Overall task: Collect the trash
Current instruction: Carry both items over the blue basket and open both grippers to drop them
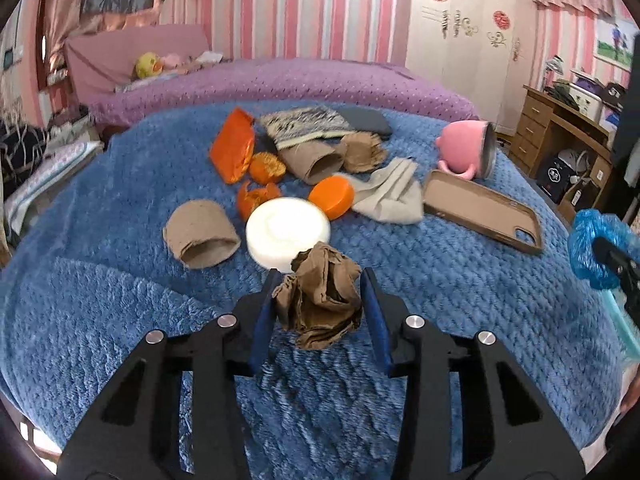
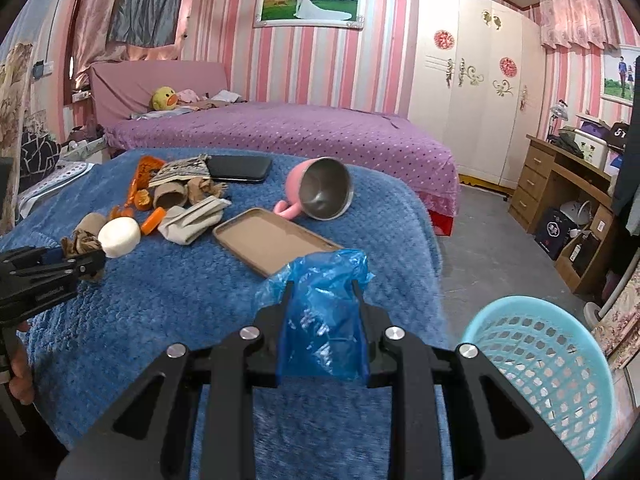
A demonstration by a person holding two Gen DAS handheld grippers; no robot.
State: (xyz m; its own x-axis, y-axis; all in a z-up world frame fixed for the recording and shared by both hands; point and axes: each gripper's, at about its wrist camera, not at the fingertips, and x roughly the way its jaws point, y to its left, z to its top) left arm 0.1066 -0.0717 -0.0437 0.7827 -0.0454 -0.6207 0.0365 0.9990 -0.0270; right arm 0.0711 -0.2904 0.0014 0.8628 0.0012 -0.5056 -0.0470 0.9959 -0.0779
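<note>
A crumpled brown paper wad sits on the blue blanket, and the blue pads of my left gripper press on both of its sides. The right wrist view shows that gripper at the far left with the wad in its tips. My right gripper is shut on a blue plastic bag, held above the blanket's right edge. A light blue mesh basket stands on the floor to its lower right.
Beyond the wad lie a white round disc, cardboard tubes, orange peels, an orange cap, an orange wrapper, a grey sock, a brown phone case and a tipped pink mug.
</note>
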